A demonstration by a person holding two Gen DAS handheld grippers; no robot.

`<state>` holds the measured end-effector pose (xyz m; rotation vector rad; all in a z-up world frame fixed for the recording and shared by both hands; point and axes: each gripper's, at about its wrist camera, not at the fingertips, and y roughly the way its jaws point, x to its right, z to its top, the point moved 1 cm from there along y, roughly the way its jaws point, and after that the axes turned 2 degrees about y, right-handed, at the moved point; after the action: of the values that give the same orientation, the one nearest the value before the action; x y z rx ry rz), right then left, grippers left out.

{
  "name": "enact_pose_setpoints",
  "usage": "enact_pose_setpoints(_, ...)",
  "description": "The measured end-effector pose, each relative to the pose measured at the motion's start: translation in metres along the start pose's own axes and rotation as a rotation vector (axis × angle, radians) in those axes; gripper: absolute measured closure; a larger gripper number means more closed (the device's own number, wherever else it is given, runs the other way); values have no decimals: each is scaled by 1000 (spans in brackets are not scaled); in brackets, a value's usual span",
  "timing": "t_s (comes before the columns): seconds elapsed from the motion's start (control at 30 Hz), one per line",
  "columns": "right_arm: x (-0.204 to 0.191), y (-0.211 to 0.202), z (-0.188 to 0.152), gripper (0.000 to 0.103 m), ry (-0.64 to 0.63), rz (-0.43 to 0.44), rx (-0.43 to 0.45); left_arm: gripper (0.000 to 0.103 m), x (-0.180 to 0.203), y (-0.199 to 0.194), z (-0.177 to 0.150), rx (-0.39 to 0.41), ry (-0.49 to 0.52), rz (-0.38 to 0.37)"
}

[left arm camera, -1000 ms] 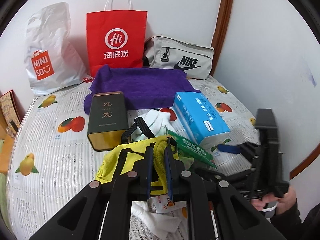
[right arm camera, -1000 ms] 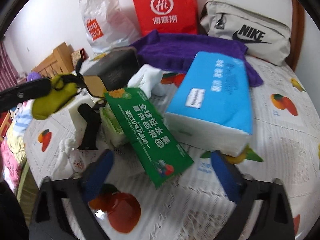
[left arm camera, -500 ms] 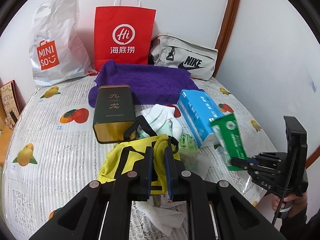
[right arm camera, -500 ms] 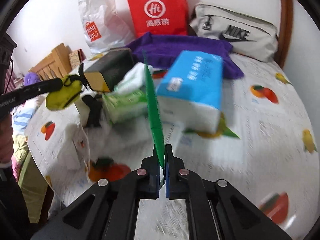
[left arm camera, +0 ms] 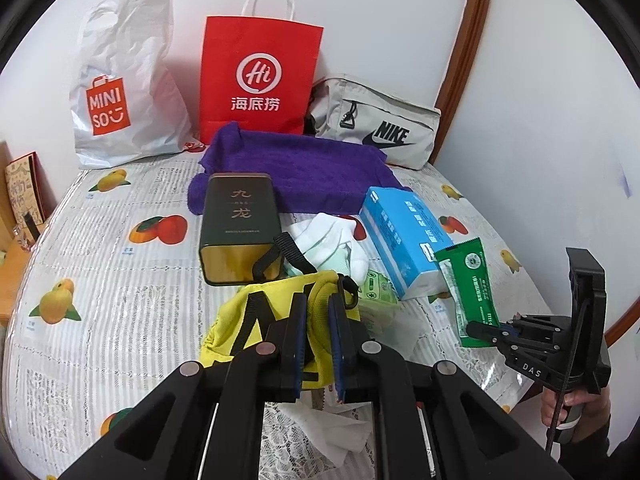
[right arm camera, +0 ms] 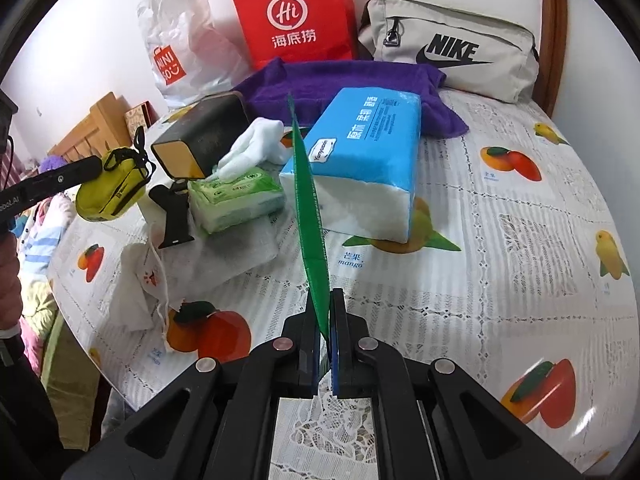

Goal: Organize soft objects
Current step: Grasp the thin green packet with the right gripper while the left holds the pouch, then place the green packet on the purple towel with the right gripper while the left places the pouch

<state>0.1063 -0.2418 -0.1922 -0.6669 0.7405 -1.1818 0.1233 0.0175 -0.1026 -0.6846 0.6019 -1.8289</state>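
Note:
My left gripper [left arm camera: 318,320] is shut on a yellow pouch with black straps [left arm camera: 276,308], held above the table; the same yellow pouch [right arm camera: 110,190] shows at the left of the right wrist view. My right gripper [right arm camera: 325,316] is shut on the lower edge of a flat green packet [right arm camera: 308,216], lifted edge-on off the table. In the left wrist view that green packet [left arm camera: 468,284] hangs upright from the right gripper [left arm camera: 486,330] at the table's right edge. On the table lie a blue tissue pack [right arm camera: 364,160], a green wipes pack [right arm camera: 236,198] and white socks [left arm camera: 328,240].
A purple towel [left arm camera: 296,168], a dark tin box [left arm camera: 236,224], a red paper bag [left arm camera: 256,80], a white Miniso bag [left arm camera: 120,92] and a grey Nike bag [left arm camera: 380,132] stand further back. Crumpled white tissues [right arm camera: 148,280] lie near the front edge. A person's hand [left arm camera: 568,404] holds the right gripper.
The right gripper closed on the green packet and lifted it from lying flat to standing edge-on, pulling back toward the table's edge. The left gripper kept the yellow pouch nearly still.

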Motion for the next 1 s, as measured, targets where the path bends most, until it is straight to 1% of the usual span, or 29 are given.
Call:
enact_pose_setpoints(0.1,0,-7,2,99,-2,-2,12,92,-2,-9,1,11,-3,2)
enact_pose_setpoints(0.17,1,-9,5,99,5,-3,15,93,-4,-12,2,16,-5,24)
enact_pose_setpoints(0.27,2,-13,9,99,14,-1,20,93,-8,-19,5,24,-11,30)
enact_pose_setpoints(0.5,0,-21,24,99,8,-2,38,93,-17,-22,14,26,-20,63)
enact_pose_setpoints(0.73,0,-25,46,99,6,7,50,93,-26,-23,33,33,-29,88)
enact_pose_setpoints(1.0,4,-21,81,99,18,8,55,93,-37,-15,63,37,-31,98)
